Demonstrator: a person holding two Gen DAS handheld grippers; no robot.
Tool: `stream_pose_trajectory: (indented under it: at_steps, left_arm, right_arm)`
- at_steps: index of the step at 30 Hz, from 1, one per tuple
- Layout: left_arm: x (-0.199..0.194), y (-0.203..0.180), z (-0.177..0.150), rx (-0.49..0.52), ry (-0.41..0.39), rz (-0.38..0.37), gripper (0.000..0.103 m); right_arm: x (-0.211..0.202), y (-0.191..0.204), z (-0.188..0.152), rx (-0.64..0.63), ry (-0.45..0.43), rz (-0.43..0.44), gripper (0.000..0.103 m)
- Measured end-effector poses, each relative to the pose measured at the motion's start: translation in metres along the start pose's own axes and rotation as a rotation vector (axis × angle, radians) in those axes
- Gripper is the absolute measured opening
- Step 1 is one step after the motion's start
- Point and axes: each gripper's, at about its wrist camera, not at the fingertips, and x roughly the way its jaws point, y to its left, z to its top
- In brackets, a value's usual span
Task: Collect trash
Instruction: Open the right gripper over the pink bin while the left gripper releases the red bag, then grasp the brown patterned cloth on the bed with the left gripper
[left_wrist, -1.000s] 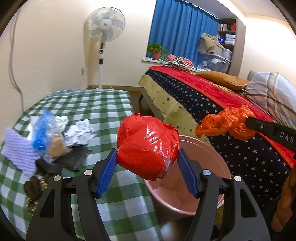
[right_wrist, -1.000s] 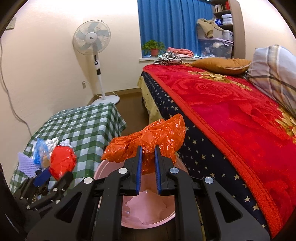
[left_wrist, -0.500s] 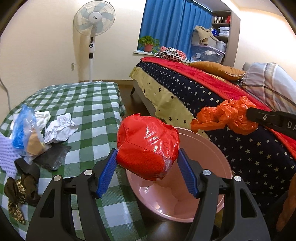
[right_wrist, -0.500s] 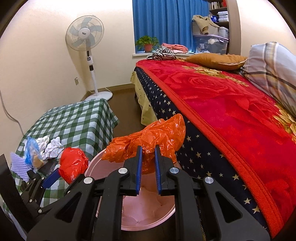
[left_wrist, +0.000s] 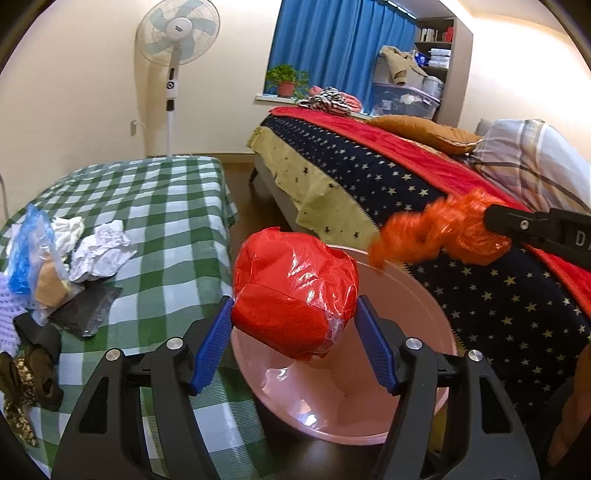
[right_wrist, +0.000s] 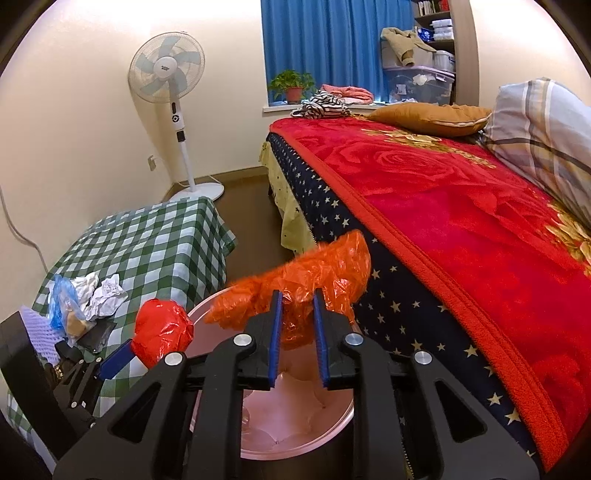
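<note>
My left gripper (left_wrist: 293, 332) is shut on a red plastic-wrapped bundle (left_wrist: 295, 291) and holds it over the near rim of the pink bin (left_wrist: 424, 295). In the right wrist view that bundle (right_wrist: 162, 328) sits at the bin's left edge. My right gripper (right_wrist: 295, 332) hovers above the pink bin (right_wrist: 295, 417). Its jaws are opening, and a crumpled orange plastic bag (right_wrist: 306, 280) lies loosely between the blue pads, its left end blurred. The orange bag (left_wrist: 436, 232) also shows at the right of the left wrist view.
A green checked table (left_wrist: 166, 206) stands left of the bin with crumpled white paper (left_wrist: 103, 254), a blue plastic bag (left_wrist: 26, 258), a dark wrapper (left_wrist: 85, 310) and other scraps. A bed with a red blanket (right_wrist: 461, 206) runs along the right. A standing fan (left_wrist: 177, 33) is by the wall.
The right gripper's pads have parted and the orange bag has slackened and blurred. The left gripper has come closer over the bin, still gripping the red bundle.
</note>
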Motion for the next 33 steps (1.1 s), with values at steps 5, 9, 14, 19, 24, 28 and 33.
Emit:
stream_pose_trajectory:
  at_steps: [5,9,14,19,24,28,33]
  left_arm:
    - [-0.001,0.005,0.000,-0.023,0.011,0.008,0.076]
    - [-0.012,0.009,0.000,-0.020,-0.008,0.021,0.076]
    - [-0.033,0.018,-0.001,-0.026,-0.041,0.050,0.069]
    - [-0.057,0.036,-0.003,-0.046,-0.074,0.096,0.061]
    - [-0.077,0.059,-0.007,-0.079,-0.092,0.153,0.055]
    - [-0.093,0.077,-0.010,-0.101,-0.106,0.206,0.055]
    - [-0.111,0.101,-0.016,-0.124,-0.119,0.295,0.055]
  right_arm:
    - [-0.002,-0.004,0.000,0.017,-0.011,-0.009,0.037]
    - [-0.006,-0.002,0.000,0.018,-0.023,0.002,0.037]
    - [-0.012,0.004,-0.002,0.008,-0.042,0.027,0.037]
    - [-0.022,0.016,-0.006,-0.014,-0.058,0.061,0.037]
    - [-0.032,0.033,-0.009,-0.037,-0.070,0.107,0.036]
    - [-0.039,0.049,-0.012,-0.059,-0.077,0.151,0.033]
    - [-0.040,0.072,-0.014,-0.076,-0.066,0.207,0.026]
